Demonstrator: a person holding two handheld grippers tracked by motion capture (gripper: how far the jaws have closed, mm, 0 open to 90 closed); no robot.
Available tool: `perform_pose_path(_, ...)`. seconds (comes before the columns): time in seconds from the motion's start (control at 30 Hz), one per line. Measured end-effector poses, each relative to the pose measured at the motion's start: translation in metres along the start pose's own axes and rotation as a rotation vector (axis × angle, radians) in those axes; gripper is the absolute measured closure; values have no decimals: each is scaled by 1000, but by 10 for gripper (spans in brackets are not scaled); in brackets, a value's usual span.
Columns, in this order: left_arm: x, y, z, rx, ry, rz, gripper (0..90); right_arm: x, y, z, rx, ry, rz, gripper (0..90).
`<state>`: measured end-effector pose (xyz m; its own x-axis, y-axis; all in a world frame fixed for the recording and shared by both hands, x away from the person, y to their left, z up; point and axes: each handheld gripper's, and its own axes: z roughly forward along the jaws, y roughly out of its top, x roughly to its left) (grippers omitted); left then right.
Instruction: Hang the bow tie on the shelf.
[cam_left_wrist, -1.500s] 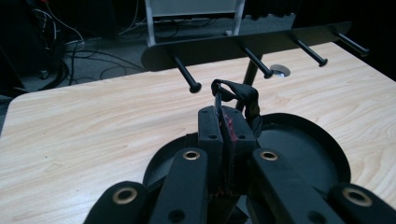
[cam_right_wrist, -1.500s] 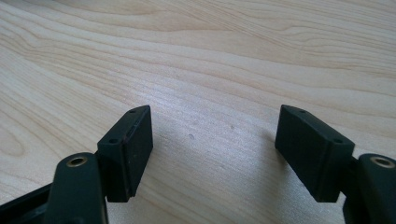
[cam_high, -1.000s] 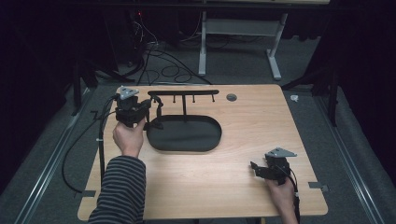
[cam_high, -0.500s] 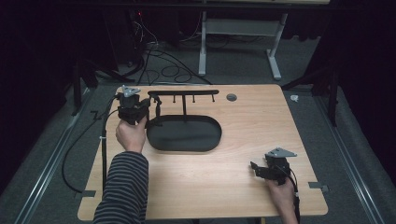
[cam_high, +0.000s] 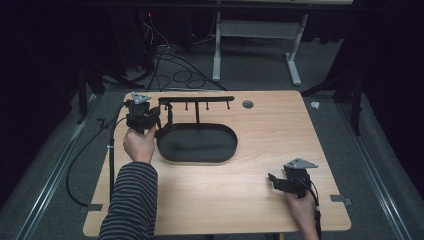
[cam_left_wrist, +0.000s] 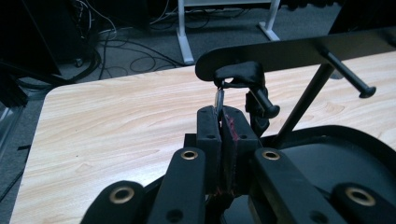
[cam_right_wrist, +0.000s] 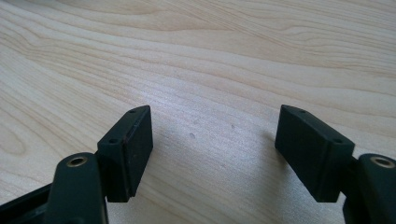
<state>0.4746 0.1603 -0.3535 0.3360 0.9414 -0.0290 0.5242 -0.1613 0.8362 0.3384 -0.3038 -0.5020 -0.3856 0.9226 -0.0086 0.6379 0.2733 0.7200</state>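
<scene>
A black stand has a flat oval base (cam_high: 197, 145) and a crossbar (cam_high: 196, 100) with several pegs. In the left gripper view, a black strap (cam_left_wrist: 240, 73) loops over the crossbar's end peg (cam_left_wrist: 266, 106), and a thin metal piece (cam_left_wrist: 218, 99) hangs from the strap. My left gripper (cam_left_wrist: 221, 116) is shut on that metal piece; in the high view the left gripper (cam_high: 158, 120) sits at the stand's left end. My right gripper (cam_high: 274, 181) rests near the table's front right, and in its own view the right gripper (cam_right_wrist: 212, 140) is open with bare wood between the jaws.
The wooden table (cam_high: 260, 200) has a small round grommet (cam_high: 247, 104) at the back. Cables (cam_high: 112, 150) trail off the left edge to the floor. A white desk frame (cam_high: 255, 40) stands behind the table on grey carpet.
</scene>
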Motion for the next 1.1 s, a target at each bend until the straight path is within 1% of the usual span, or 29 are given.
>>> perform_pose_path(0.13,-1,-1,-1,1,-2,6,853,0,0,0,0,0,0,289)
perform_pose_path(0.33,0,-1,-4,9,-7,12,788,0,0,0,0,0,0,289)
perform_pose_path(0.43,1,-2,-8,8,-17,10,749,0,0,0,0,-1,-1,289)
perform_pose_path(0.47,2,-3,-10,-1,-31,0,739,0,0,0,0,0,0,289)
perform_pose_path(0.53,3,-5,-13,-4,-45,-8,725,0,0,0,0,0,0,289)
perform_pose_path(0.6,3,-6,-14,-5,-47,-10,709,0,0,0,0,-1,0,289)
perform_pose_path(0.77,7,-10,-20,-4,-55,-16,693,0,0,0,0,-1,0,289)
perform_pose_path(0.8,8,-11,-21,-8,-56,-15,689,0,0,0,-1,-1,-6,289)
perform_pose_path(1.1,11,-18,-30,-9,-59,-7,667,0,0,0,0,-2,-5,290)
